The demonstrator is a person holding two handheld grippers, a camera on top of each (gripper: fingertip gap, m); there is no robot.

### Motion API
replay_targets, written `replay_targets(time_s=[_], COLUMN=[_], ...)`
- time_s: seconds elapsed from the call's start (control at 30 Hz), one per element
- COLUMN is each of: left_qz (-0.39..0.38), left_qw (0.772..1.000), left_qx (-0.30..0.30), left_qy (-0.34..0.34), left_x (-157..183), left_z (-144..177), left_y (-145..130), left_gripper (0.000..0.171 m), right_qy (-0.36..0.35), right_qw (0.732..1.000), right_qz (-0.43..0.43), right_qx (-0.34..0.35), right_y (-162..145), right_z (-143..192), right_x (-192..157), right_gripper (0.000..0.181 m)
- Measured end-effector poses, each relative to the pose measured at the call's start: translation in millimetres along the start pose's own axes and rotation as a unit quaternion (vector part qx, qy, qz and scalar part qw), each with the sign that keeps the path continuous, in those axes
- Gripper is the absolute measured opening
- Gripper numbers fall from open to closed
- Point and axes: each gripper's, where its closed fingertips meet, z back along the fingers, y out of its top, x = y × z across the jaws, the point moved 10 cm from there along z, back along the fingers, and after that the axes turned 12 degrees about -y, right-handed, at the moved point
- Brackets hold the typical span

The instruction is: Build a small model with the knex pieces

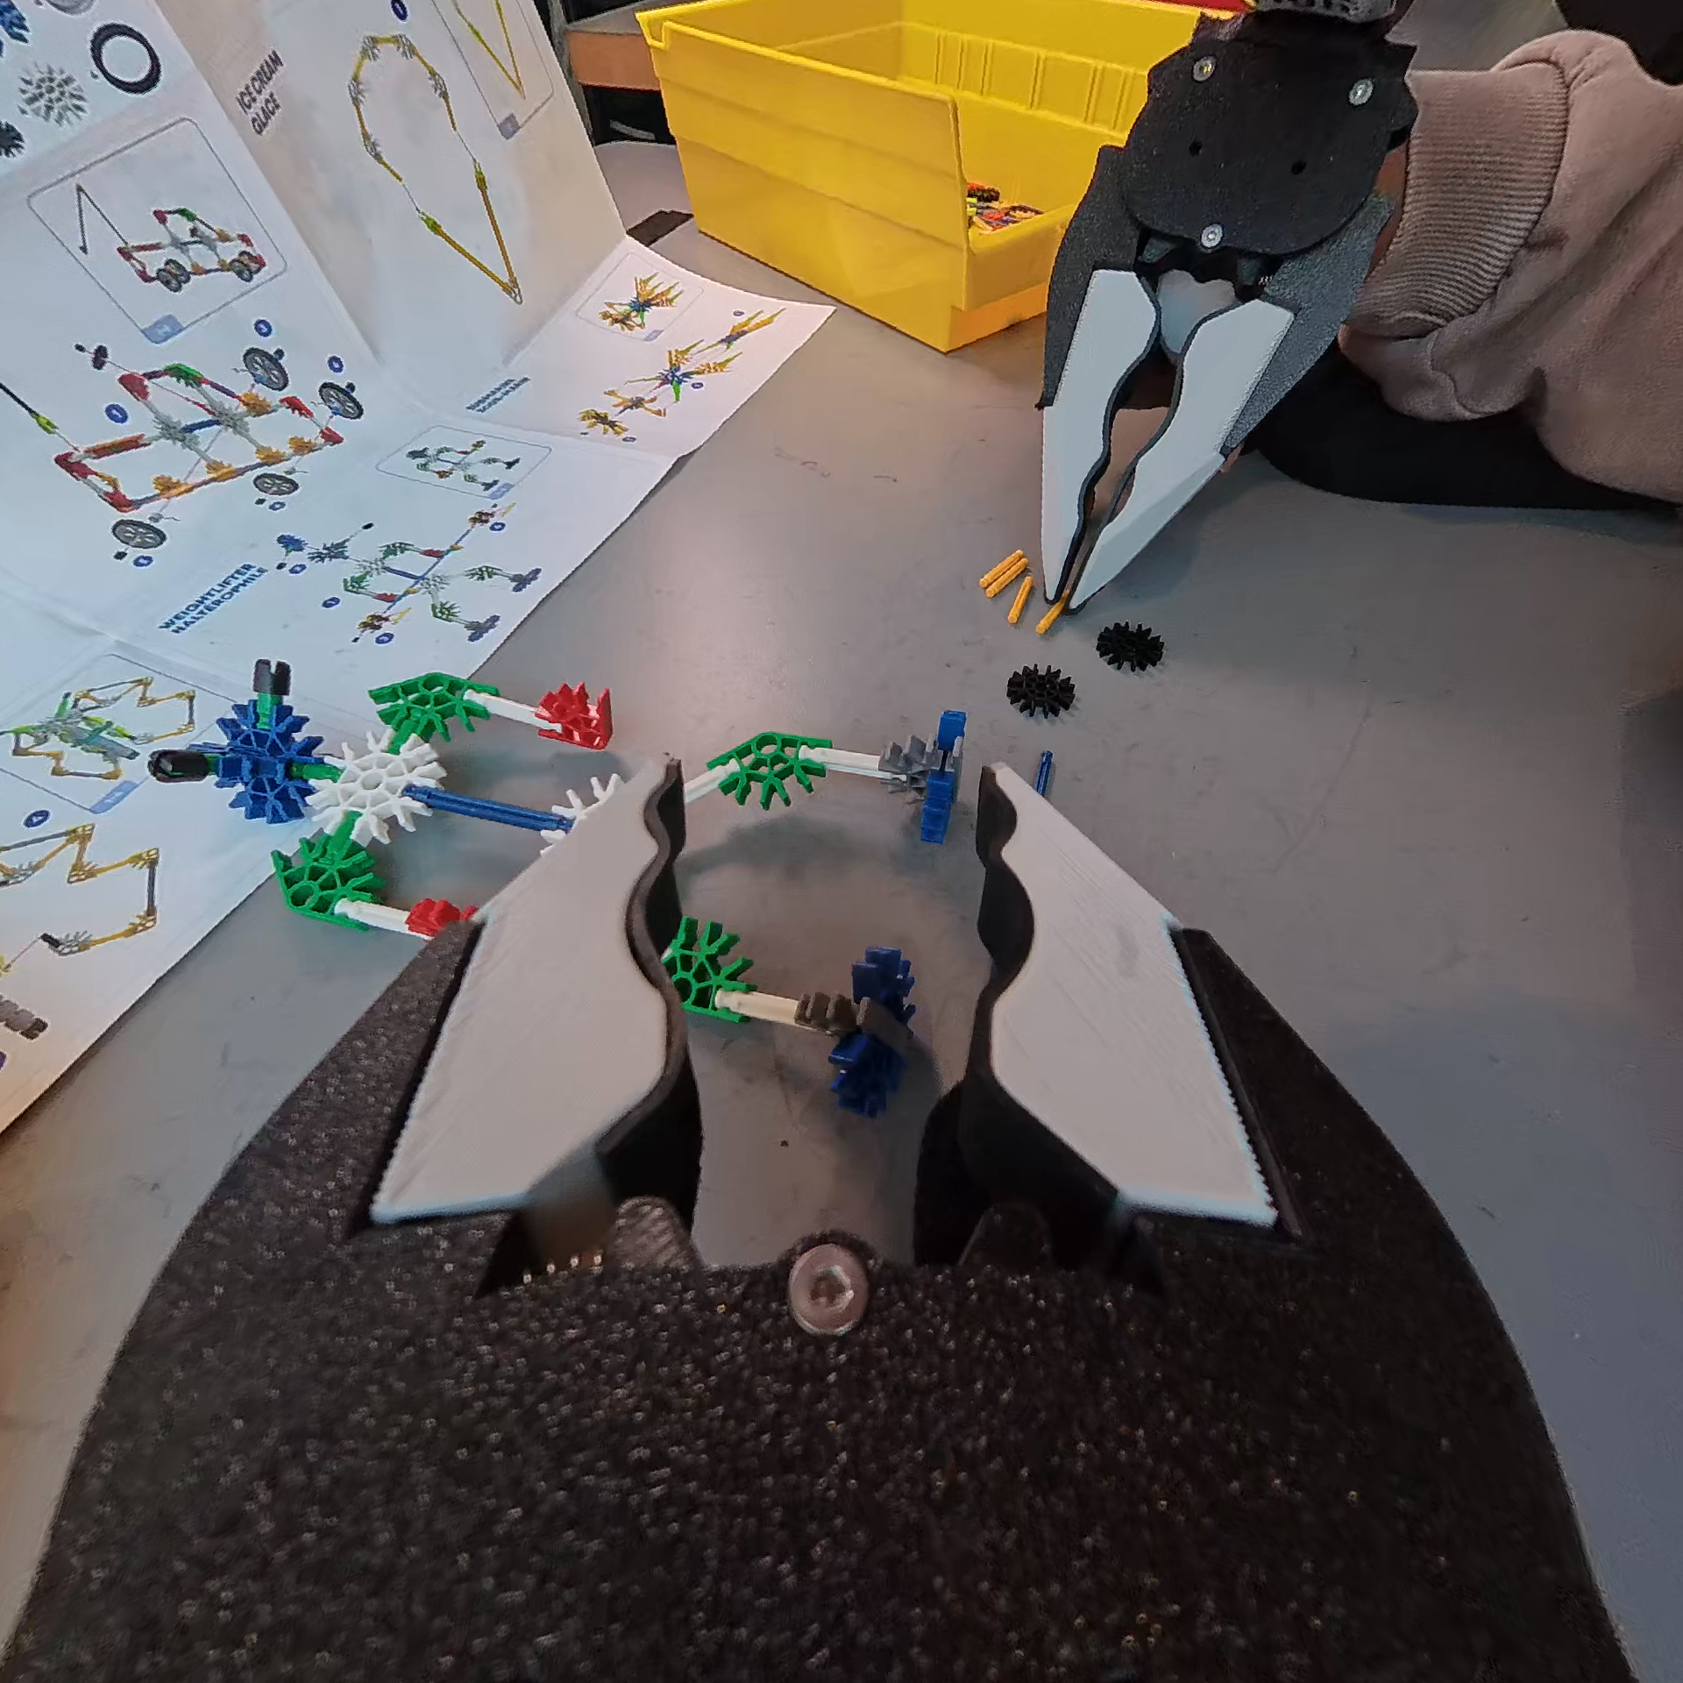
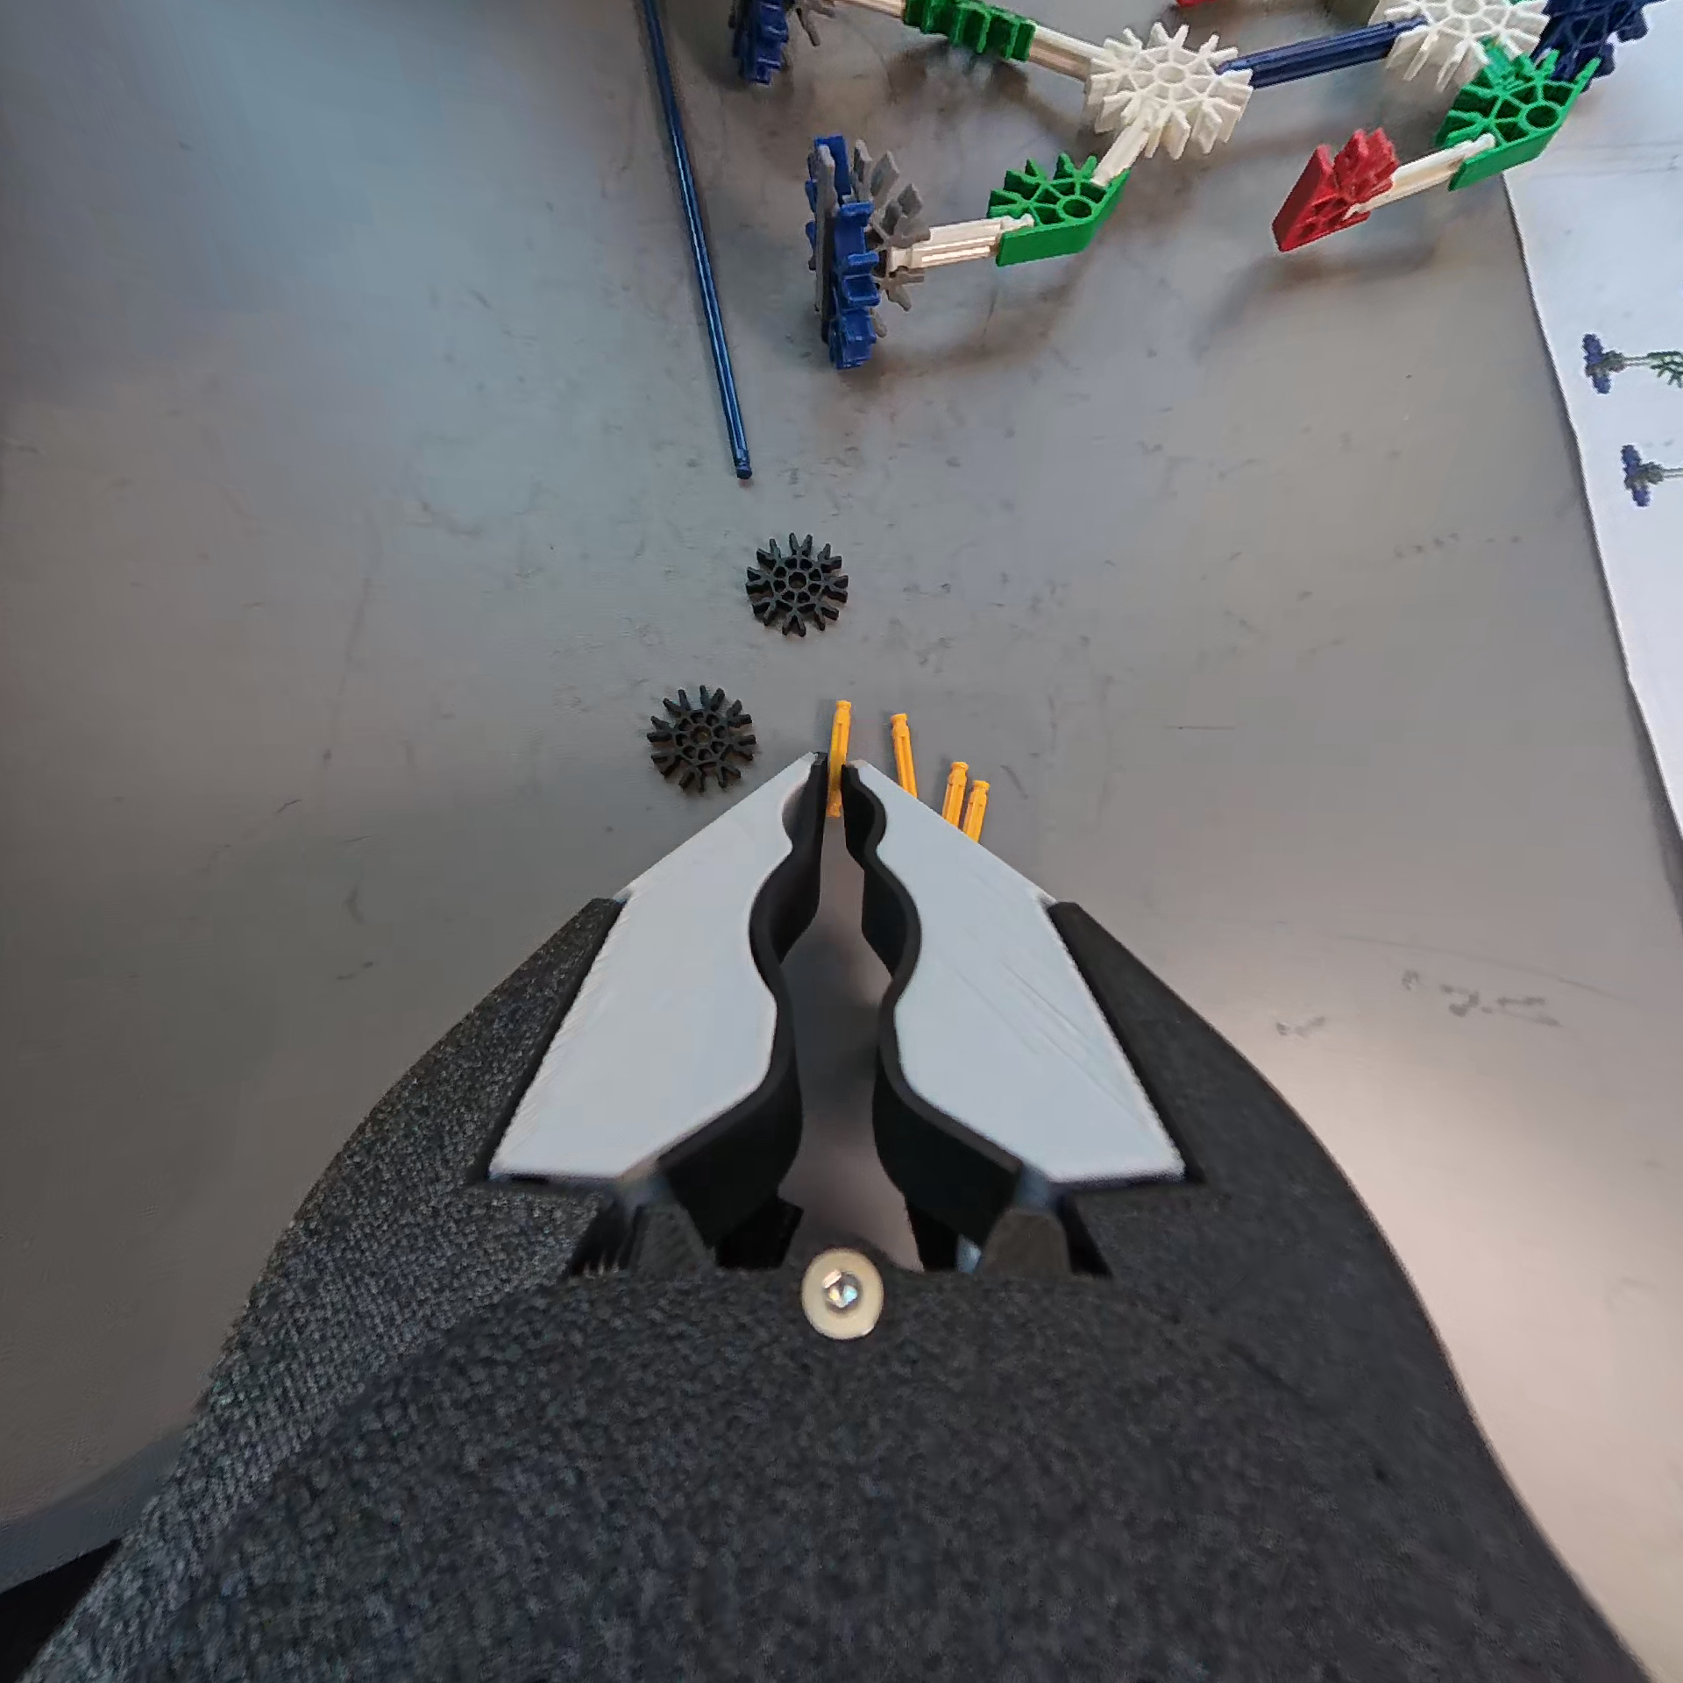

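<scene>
A: Right wrist view first: what has the right gripper (image 2: pixel 835 768) got?
B: Its fingers are pinched on a short yellow rod (image 2: pixel 839 751) lying on the grey table (image 2: pixel 273 546). Three more yellow rods (image 2: pixel 952 788) lie just right of it, and two black toothed connectors (image 2: pixel 701 738) sit to the left and farther off.
A: And the long piece?
B: A thin blue rod (image 2: pixel 697 246) lies far, beside the toy model (image 2: pixel 1166 91).
A: The left gripper (image 1: pixel 824 774)?
B: Spread wide, grasping nothing, above the model's green and blue end (image 1: pixel 792 1002).
A: Anything else?
B: An instruction sheet (image 1: pixel 273 364) on the left, and a yellow bin (image 1: pixel 865 182) far.
</scene>
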Motion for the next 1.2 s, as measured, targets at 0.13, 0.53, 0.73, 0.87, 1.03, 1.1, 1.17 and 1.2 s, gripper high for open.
replay_targets(time_s=[0.13,0.53,0.73,0.87,1.03,1.1,1.17,1.2], left_qz=[-0.003,-0.007,0.001,0.016,0.032,0.034,0.035,0.036], left_qw=[1.000,1.000,1.000,1.000,0.999,0.999,0.999,0.999], left_qx=[-0.001,-0.007,-0.007,-0.007,-0.011,-0.007,-0.003,-0.001], left_qy=[0.001,-0.001,-0.003,-0.010,-0.019,-0.022,-0.026,-0.029], left_x=[1,2,0,-3,-8,-8,-7,-6], left_z=[0,-1,-1,-3,-6,-5,-4,-4], left_y=[1,0,-2,-5,-7,-7,-7,-6], left_gripper=[0.063,0.062,0.062,0.062,0.062,0.062,0.062,0.062], right_qy=[-0.003,-0.011,-0.007,-0.007,-0.002,-0.005,-0.013,-0.020], right_qw=[1.000,1.000,1.000,1.000,0.999,0.998,0.999,0.999], right_qz=[0.005,0.009,-0.005,-0.008,-0.016,-0.013,-0.005,-0.003], right_qx=[-0.004,-0.001,0.019,0.026,0.050,0.058,0.048,0.037], right_y=[1,1,2,2,7,16,24,27], right_z=[-1,-2,-4,-4,-6,-7,-10,-13], right_x=[-1,-1,1,2,0,-4,-9,-11], right_gripper=[0.002,0.003,0.005,0.005,0.017,0.026,0.031,0.031])
